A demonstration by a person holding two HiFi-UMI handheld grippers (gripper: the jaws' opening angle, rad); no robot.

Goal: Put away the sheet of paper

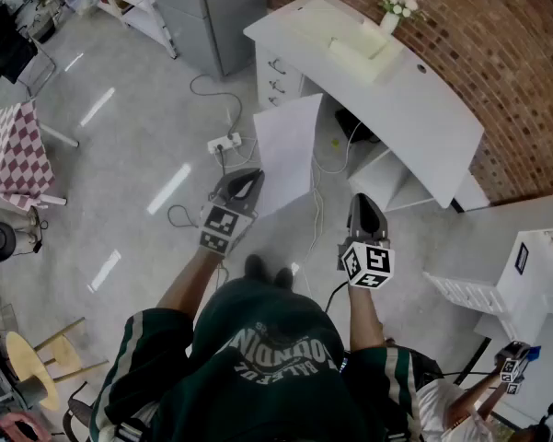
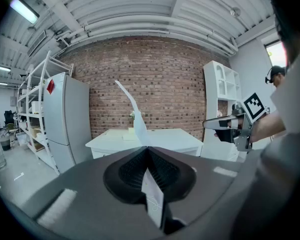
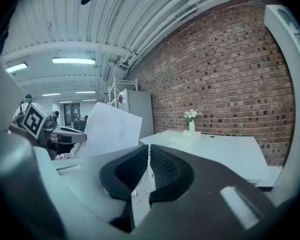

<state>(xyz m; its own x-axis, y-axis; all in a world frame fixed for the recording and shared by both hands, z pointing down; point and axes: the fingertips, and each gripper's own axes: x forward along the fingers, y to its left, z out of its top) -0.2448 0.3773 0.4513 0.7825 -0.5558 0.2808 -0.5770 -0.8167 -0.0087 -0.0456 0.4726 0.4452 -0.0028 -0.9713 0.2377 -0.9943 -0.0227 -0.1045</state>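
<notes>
The white sheet of paper (image 1: 287,151) hangs in the air in front of me, above the floor. My left gripper (image 1: 250,179) is shut on its lower left edge. In the left gripper view the sheet (image 2: 135,115) rises edge-on from the closed jaws of that gripper (image 2: 147,149). My right gripper (image 1: 362,203) is level with the left one, to the right of the paper and apart from it. Its jaws are together with nothing between them (image 3: 149,147). In the right gripper view the paper (image 3: 110,129) stands at the left beside the left gripper (image 3: 60,134).
A white desk (image 1: 414,109) stands ahead against the brick wall, bearing a vase of flowers (image 1: 397,7) and a white box (image 1: 361,55). A power strip (image 1: 224,143) and cables lie on the floor. A grey cabinet (image 1: 212,7) stands beyond, white shelving (image 1: 524,274) at right, and a checkered table (image 1: 14,150) at left.
</notes>
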